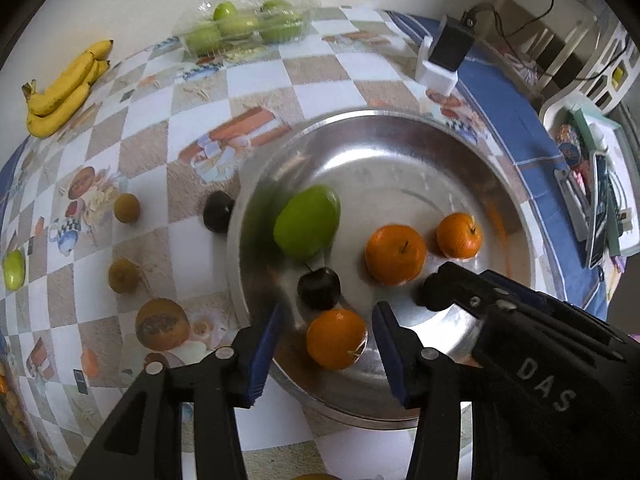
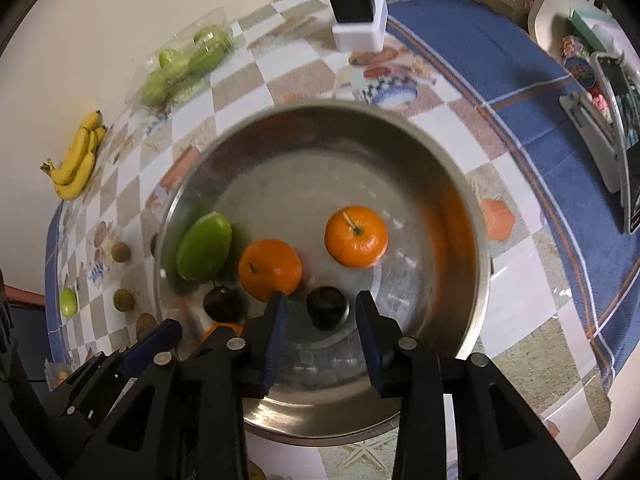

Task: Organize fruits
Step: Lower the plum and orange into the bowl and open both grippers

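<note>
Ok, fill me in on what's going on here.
A person is sorting fruit into a metal bowl with two handheld grippers. The left gripper stands open around an orange; the right gripper is open over a dark plum. Bananas and kiwis wait outside.

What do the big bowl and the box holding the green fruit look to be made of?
Bowl: likely stainless steel, brushed and shiny; it mirrors the oranges as orange smears on its wall. Box: thin clear plastic, glossy and crinkled; the green fruit shows through it.
</note>
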Action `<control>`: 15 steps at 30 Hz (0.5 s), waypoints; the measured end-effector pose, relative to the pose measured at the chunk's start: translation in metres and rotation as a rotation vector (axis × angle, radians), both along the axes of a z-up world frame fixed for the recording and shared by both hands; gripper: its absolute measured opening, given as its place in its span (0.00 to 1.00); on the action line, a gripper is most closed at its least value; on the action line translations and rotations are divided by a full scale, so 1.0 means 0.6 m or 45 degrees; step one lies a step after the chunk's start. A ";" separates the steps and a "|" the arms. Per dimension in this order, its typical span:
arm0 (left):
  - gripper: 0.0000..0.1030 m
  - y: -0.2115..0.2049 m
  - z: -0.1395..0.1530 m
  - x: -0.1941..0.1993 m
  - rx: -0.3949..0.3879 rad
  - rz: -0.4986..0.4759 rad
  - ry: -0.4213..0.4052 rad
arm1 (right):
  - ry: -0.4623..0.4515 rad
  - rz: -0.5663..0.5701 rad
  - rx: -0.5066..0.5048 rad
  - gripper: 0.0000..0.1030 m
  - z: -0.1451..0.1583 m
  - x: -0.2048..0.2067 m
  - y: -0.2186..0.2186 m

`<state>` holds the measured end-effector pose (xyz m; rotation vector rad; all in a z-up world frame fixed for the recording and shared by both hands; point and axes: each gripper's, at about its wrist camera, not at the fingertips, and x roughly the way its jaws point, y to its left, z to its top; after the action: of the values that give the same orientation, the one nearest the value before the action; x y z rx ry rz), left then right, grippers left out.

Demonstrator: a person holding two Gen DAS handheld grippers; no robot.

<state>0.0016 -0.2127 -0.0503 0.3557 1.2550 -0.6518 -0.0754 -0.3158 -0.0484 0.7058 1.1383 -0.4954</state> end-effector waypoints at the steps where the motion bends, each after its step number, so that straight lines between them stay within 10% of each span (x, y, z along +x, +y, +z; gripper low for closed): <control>1: 0.50 0.003 0.004 0.003 -0.007 0.009 -0.007 | -0.012 -0.003 -0.007 0.36 0.006 -0.001 -0.001; 15: 0.57 0.091 0.025 0.088 -0.047 0.330 -0.038 | -0.041 -0.001 -0.035 0.36 0.025 0.001 0.001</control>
<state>0.0543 -0.1582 -0.0352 0.1674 1.2338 -0.4455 -0.0745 -0.3149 -0.0336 0.6879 1.0993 -0.4979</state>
